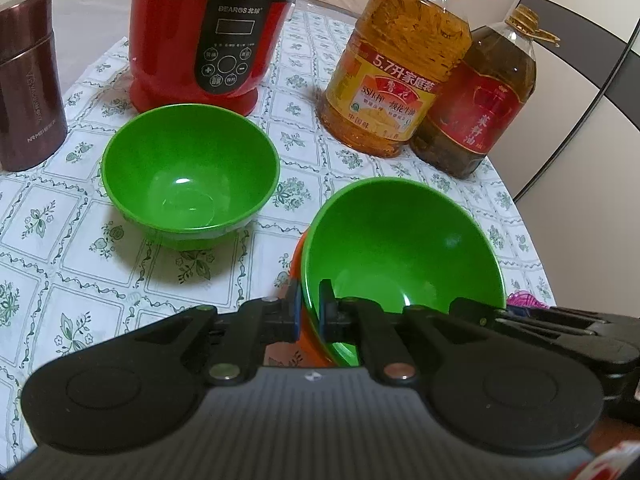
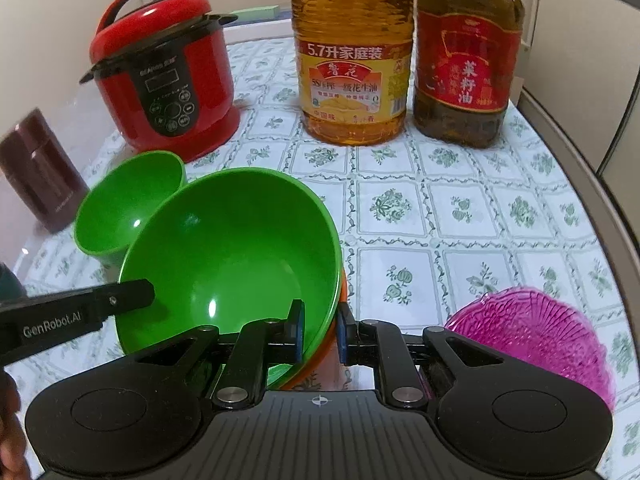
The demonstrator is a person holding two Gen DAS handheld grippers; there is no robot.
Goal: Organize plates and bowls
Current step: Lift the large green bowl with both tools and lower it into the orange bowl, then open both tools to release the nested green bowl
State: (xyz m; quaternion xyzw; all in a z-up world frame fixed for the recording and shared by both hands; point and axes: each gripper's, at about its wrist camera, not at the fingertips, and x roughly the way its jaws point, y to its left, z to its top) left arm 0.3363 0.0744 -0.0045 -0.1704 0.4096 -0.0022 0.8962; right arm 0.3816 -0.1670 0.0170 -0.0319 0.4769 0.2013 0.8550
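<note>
White oilcloth with a green floral grid (image 2: 460, 216) covers the table under everything. Nearest, the left gripper (image 1: 309, 307) pinches the near rim of a green bowl (image 1: 400, 252), one blue pad outside and one inside, and that bowl sits nested in an orange bowl (image 1: 308, 340) whose edge peeks out below it. From the other side, the right gripper (image 2: 319, 332) is clamped on the same stack, its jaws almost together, with both the green and the orange rim between the pads. In the right wrist view the left tool's black arm carries the words "GenRobot.AI". A pink cut-glass dish (image 2: 532, 336) lies just beside the right gripper. A second green bowl (image 1: 190, 172) stands upright on the cloth a little further back, apart from the stack. Behind it a red electric cooker (image 1: 208, 36) reads "BEAROS" above its dark control panel. A maroon steel flask (image 1: 28, 80) stands off to the left, its lettering too small to read. Farthest back, a golden oil jug (image 2: 354, 56) is labelled "5.7升家庭装", touching a darker oil bottle (image 2: 466, 56) marked "菜籽油".
</note>
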